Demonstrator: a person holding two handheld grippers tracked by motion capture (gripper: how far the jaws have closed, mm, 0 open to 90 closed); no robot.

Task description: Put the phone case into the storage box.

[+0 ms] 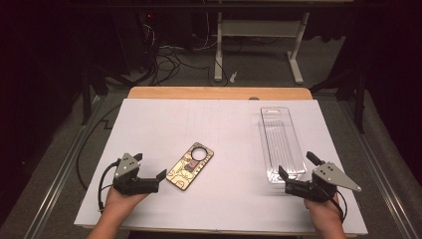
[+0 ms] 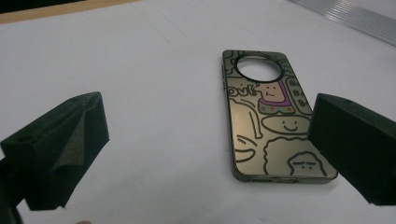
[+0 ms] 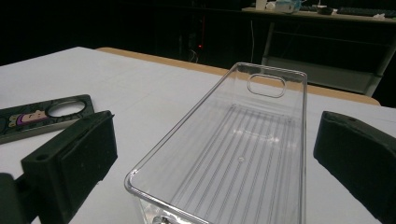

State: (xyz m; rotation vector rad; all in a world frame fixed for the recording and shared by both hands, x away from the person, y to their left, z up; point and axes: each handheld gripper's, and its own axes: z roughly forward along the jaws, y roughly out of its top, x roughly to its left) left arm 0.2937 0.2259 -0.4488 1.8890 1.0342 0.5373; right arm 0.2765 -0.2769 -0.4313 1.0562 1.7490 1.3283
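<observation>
A gold phone case with cartoon doodles and a round camera hole lies flat on the white table sheet, left of centre. My left gripper stands open just to its left, nothing between its jaws; in the left gripper view the phone case lies ahead, near the right jaw. A clear, empty plastic bin stands on the right. My right gripper is open at the bin's near end; in the right gripper view the bin sits between the jaws and the phone case shows at far left.
The white sheet covers a wooden table whose far edge shows. Beyond it are a dark floor with cables and a white desk frame. Metal rails run along both sides of the table.
</observation>
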